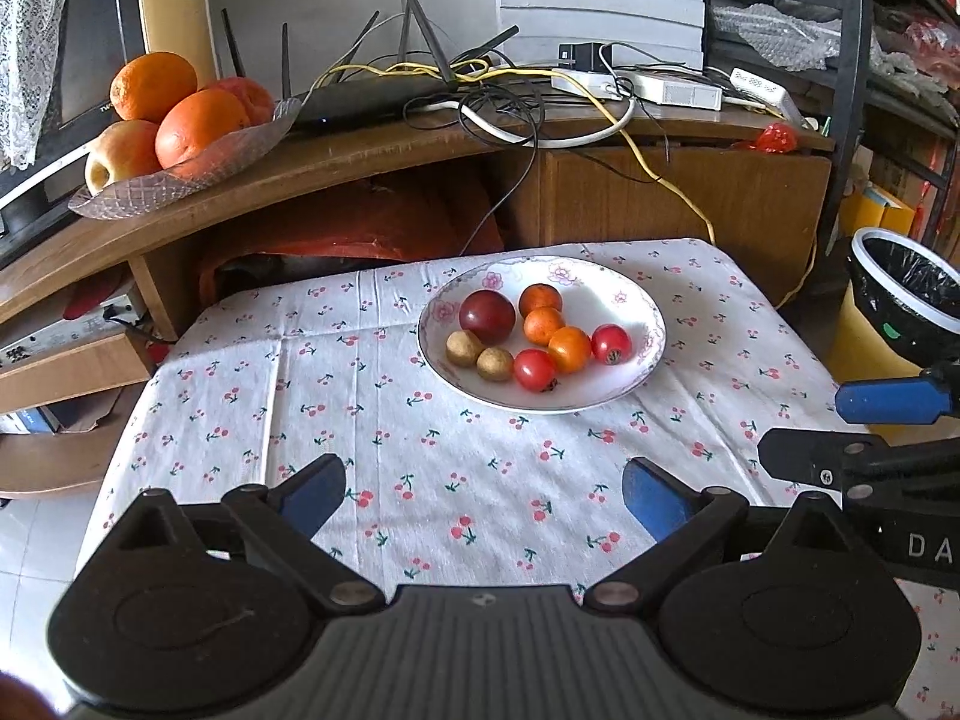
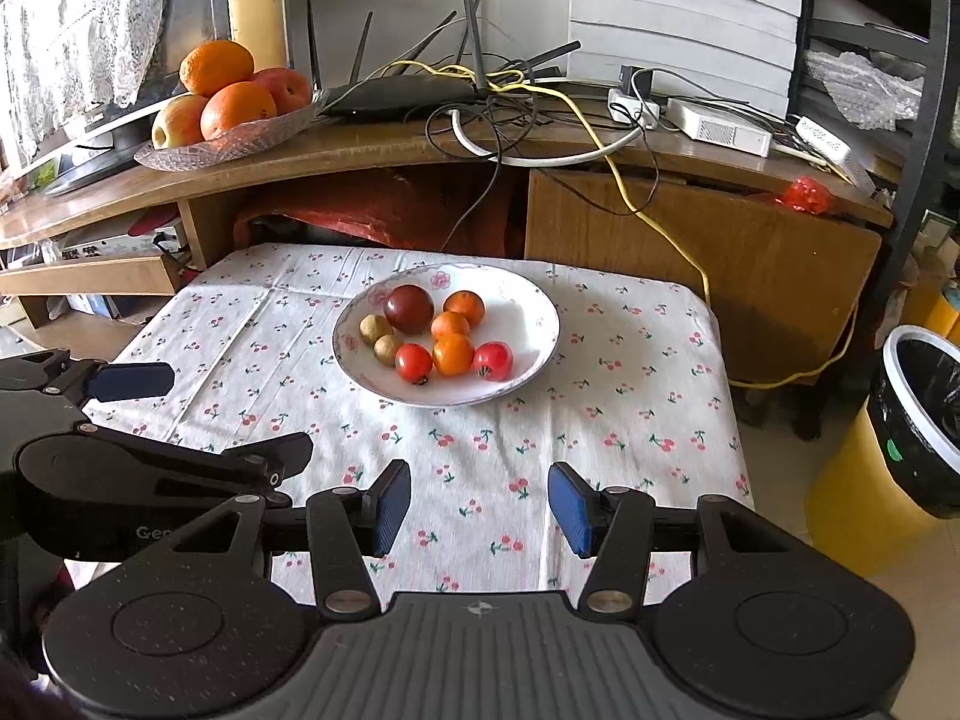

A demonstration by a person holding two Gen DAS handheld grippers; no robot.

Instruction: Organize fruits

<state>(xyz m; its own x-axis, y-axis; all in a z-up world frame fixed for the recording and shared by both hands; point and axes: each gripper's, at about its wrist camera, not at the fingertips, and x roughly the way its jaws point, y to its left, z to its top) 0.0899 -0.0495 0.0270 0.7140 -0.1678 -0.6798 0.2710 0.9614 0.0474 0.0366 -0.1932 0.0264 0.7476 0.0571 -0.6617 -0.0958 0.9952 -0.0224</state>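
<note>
Left hand-held gripper (image 1: 485, 495) apart | right hand-held gripper (image 2: 480, 507) apart | yellow bin (image 2: 864, 480) fully visible only right view

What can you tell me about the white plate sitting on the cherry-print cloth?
The white plate is round and shallow, glazed like ceramic, with pink flowers printed round its rim. It sits flat on the cherry-print cloth, toward the far side. It holds eight small fruits: one dark red, three orange, two bright red, two brownish. Neither gripper touches it.

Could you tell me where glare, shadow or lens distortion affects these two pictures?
Left wrist view: sunlight glares on the white plate; the wooden shelf bows from fisheye distortion. Right wrist view: the tablecloth is evenly lit, the plate casts a soft shadow, and the frame corners darken.
</note>
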